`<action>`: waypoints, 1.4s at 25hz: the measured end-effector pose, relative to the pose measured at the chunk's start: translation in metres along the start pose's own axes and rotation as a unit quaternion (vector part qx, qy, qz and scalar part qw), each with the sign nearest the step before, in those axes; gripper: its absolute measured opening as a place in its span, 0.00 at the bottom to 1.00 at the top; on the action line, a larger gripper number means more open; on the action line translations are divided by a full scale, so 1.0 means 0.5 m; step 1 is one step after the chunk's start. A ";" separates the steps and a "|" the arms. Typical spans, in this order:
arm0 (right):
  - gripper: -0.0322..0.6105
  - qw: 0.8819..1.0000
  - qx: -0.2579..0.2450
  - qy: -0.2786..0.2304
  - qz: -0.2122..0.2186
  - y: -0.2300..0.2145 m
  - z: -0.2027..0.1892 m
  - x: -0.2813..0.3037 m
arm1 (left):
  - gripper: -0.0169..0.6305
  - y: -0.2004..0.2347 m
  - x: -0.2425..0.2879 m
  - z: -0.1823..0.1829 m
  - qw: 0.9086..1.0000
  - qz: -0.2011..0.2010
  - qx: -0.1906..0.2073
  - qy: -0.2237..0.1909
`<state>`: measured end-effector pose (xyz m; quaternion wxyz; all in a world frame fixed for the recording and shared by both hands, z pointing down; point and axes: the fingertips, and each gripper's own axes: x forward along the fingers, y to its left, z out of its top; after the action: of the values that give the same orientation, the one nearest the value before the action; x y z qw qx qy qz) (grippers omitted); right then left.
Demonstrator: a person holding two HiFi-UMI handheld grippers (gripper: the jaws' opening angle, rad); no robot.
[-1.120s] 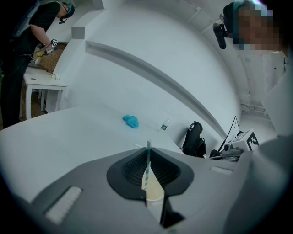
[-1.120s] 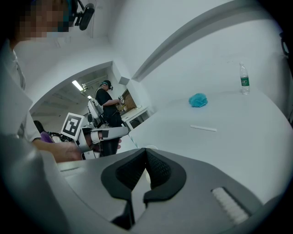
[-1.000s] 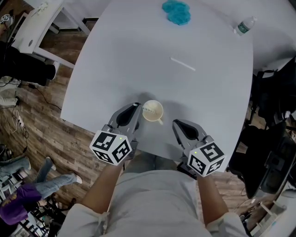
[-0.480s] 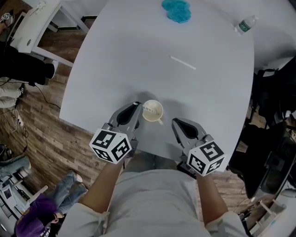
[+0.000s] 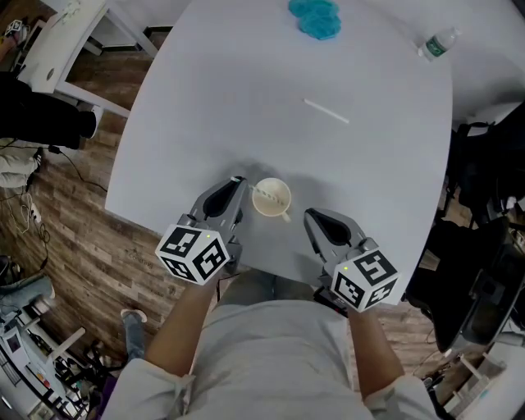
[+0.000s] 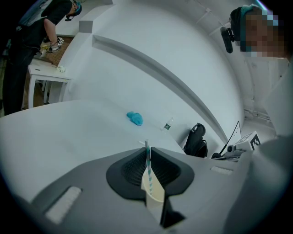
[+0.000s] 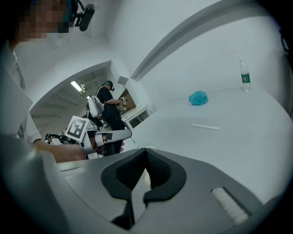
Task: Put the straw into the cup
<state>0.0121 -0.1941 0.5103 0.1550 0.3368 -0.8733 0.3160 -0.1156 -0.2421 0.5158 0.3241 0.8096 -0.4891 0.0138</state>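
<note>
By the near edge of the table (image 5: 197, 98), the left gripper (image 5: 236, 182) had its claw pressed together on the upper part of the striped straw (image 6: 147, 161). The straw's lower end already sat inside the cup (image 5: 280, 188), which stood just beside the claw's tip, close to that near edge. To the right of the cup, a little apart from it, the right gripper (image 5: 310, 216) hovered with its claw pressed together on nothing. Out toward the middle of the table lay a second, plain white straw (image 5: 326, 111). A blue cloth (image 5: 313, 18) sat at the far edge and a bottle (image 5: 434, 43) near the far right corner. To my eye the placing step was all but finished. The next move would call for the left claw to spread gently and draw back without tipping the light cup
</note>
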 end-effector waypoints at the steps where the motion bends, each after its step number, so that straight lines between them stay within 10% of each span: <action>1: 0.06 1.000 0.000 -0.001 0.001 0.001 -0.001 0.001 | 0.10 0.005 0.000 -0.001 1.000 0.001 -0.002 0.000; 35: 0.06 1.000 -0.015 -0.003 0.004 0.029 0.005 -0.004 | 0.15 0.007 -0.028 -0.020 1.000 0.004 0.008 0.029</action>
<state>0.0037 -0.1867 0.5007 0.1561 0.3317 -0.8798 0.3027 -0.1230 -0.2269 0.5207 0.3313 0.8098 -0.4823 0.0423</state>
